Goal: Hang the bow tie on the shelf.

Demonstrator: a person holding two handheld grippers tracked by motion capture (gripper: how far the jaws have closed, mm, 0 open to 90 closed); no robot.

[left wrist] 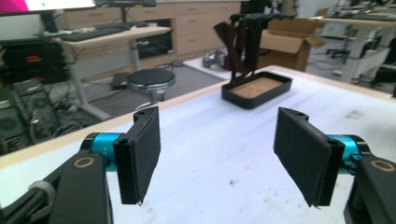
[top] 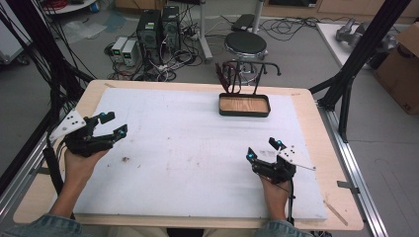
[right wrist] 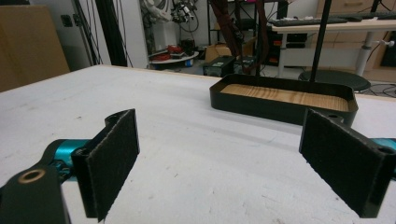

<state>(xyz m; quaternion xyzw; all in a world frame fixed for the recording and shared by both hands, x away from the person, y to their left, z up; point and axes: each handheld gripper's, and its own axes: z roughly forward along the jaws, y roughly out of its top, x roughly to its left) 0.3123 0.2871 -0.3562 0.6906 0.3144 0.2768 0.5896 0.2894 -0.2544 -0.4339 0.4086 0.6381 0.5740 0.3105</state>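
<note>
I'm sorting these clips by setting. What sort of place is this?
Probably a lab or workshop: desktop computers with tangled cables sit on the floor, a black frame surrounds the table, and cardboard boxes stand nearby.

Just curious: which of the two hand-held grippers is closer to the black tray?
The right gripper; it sits nearer the black tray, while the left gripper is off by the table's far-left edge.
</note>
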